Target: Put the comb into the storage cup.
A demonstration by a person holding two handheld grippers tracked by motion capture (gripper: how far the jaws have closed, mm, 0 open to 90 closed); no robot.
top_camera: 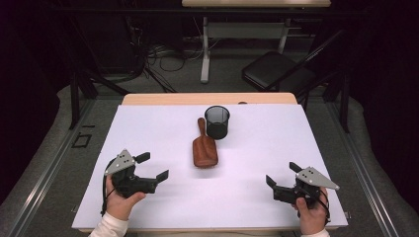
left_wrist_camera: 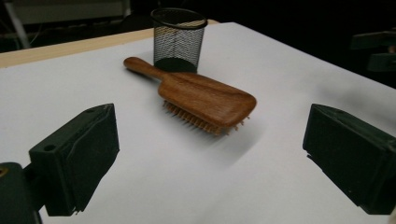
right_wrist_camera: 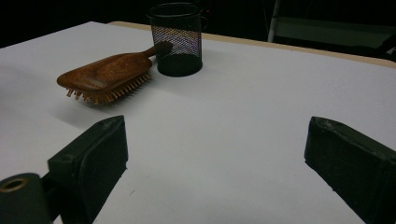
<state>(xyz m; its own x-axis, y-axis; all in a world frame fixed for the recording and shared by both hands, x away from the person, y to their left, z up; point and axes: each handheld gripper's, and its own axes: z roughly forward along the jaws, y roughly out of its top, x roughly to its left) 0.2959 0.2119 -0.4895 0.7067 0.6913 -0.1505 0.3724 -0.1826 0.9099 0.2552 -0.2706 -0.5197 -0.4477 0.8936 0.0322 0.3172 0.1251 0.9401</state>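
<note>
hairbrush (top_camera: 204, 150), wooden, lies bristles-down on the white worktop (top_camera: 257, 163), well ahead of both sets of fingers and between them, its handle beside a black mesh cup (top_camera: 217, 121). left gripper (top_camera: 153, 167) and right gripper (top_camera: 281, 176) fingers spread, empty. no writing readable.

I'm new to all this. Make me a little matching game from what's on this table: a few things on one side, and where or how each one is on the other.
Things:
1. hairbrush
2. mesh cup
3. left gripper
4. right gripper

Descriptions:
A. standing upright, black, empty
B. open, near the table's right front corner
C. lying bristles down, wooden
D. open, near the table's left front edge

Pairs: 1-C, 2-A, 3-D, 4-B
</note>
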